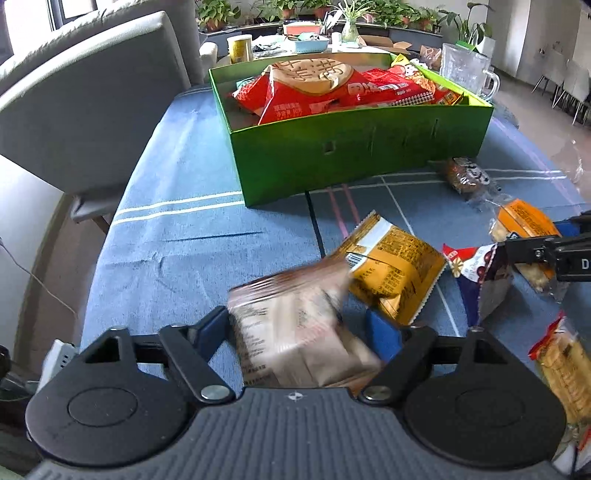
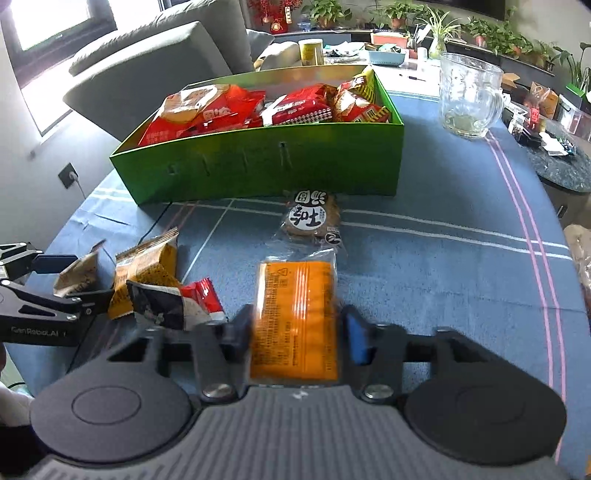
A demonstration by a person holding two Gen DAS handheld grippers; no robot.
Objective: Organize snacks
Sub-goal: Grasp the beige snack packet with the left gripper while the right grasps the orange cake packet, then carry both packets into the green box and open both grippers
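The orange packet lies on the blue tablecloth, clamped between the right gripper pads; the left gripper pinches a brown packet. Both should lift clear of the neighbouring snacks, then cross the green box wall before releasing among the red packets.

grey sofa beneath a bright window; potted plants behind.
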